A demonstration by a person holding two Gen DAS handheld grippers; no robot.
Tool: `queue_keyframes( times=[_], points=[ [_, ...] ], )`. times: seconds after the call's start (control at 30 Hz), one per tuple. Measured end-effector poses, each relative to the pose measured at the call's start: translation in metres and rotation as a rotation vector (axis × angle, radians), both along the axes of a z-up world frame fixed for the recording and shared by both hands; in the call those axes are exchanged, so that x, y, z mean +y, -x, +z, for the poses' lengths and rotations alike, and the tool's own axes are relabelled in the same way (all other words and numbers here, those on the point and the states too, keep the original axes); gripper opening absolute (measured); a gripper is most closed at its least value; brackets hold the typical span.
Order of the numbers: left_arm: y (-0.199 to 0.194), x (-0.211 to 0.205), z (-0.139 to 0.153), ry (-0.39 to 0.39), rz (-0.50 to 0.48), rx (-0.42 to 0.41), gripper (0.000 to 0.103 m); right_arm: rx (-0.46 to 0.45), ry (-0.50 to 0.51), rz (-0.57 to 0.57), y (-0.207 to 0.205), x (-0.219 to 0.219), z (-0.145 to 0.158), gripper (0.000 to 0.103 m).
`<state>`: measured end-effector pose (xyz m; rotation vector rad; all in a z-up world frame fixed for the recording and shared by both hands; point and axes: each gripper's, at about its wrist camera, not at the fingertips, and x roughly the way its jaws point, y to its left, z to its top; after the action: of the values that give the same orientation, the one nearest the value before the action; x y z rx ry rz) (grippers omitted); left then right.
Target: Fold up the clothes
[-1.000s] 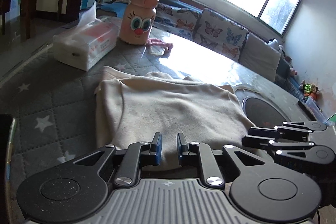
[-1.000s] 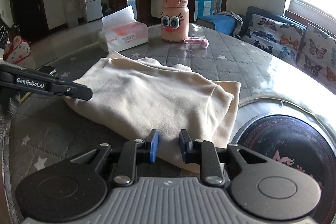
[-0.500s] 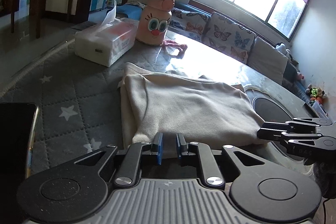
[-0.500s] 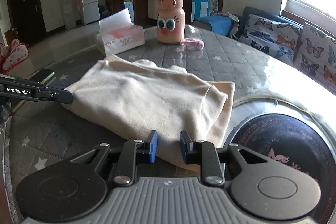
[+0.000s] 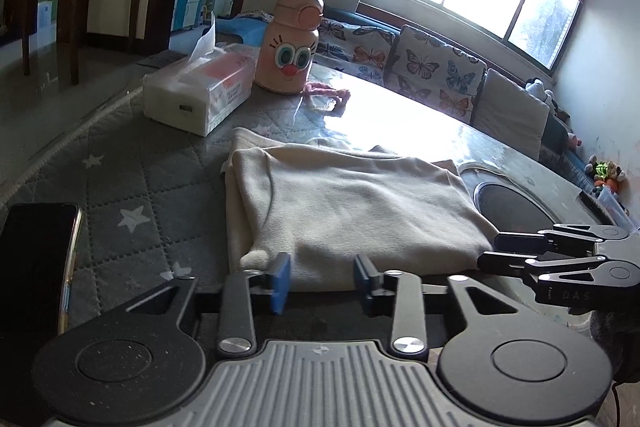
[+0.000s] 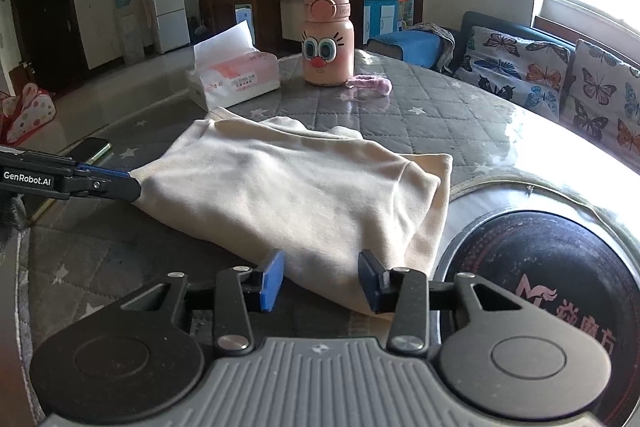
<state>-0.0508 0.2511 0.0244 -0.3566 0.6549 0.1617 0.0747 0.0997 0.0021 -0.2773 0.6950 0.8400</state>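
A cream garment (image 5: 352, 203) lies folded flat on the grey star-quilted table; it also shows in the right wrist view (image 6: 288, 195). My left gripper (image 5: 322, 277) is open, its blue pads at the garment's near edge, holding nothing. My right gripper (image 6: 320, 281) is open at the garment's near right corner, holding nothing. The right gripper shows at the right of the left wrist view (image 5: 560, 255). The left gripper shows at the left of the right wrist view (image 6: 80, 181), touching the garment's left corner.
A tissue box (image 5: 200, 95), a pink cartoon-faced bottle (image 5: 292, 55) and a pink hair tie (image 5: 328, 93) stand at the table's far side. A black phone (image 5: 32, 267) lies at the near left. A round dark hob inset (image 6: 540, 267) sits right of the garment.
Both grippers were shut on the garment's near edge and have opened, letting go. Both have pulled back slightly; the folded garment lies still.
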Motion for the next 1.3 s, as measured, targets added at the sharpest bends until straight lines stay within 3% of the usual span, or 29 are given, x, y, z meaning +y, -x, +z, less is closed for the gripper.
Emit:
queue_keyframes(
  times=[0.03, 0.13, 0.27, 0.4, 0.47, 0.8, 1.3],
  points=[
    [0.001, -0.001, 0.001, -0.005, 0.001, -0.002, 0.045, 0.002, -0.003, -0.002, 0.001, 0.0, 0.0, 0.051],
    [0.006, -0.005, 0.004, -0.02, 0.005, -0.01, 0.052, 0.002, -0.011, -0.004, 0.005, -0.001, 0.001, 0.053],
    [0.011, -0.009, 0.006, -0.036, 0.008, -0.016, 0.06, 0.001, -0.02, -0.01, 0.012, -0.002, 0.002, 0.066],
    [0.016, -0.015, 0.006, -0.064, 0.014, -0.021, 0.071, 0.008, -0.03, -0.02, 0.018, -0.004, 0.003, 0.07],
    [0.019, -0.019, 0.007, -0.083, 0.02, -0.027, 0.076, 0.007, -0.033, -0.023, 0.022, -0.005, 0.003, 0.08],
    [0.034, -0.034, 0.011, -0.153, 0.026, -0.063, 0.1, -0.001, -0.037, -0.052, 0.037, -0.01, 0.004, 0.089],
    [0.053, -0.048, 0.008, -0.167, 0.033, -0.051, 0.103, -0.007, -0.046, -0.087, 0.057, -0.018, 0.002, 0.103]
  ],
)
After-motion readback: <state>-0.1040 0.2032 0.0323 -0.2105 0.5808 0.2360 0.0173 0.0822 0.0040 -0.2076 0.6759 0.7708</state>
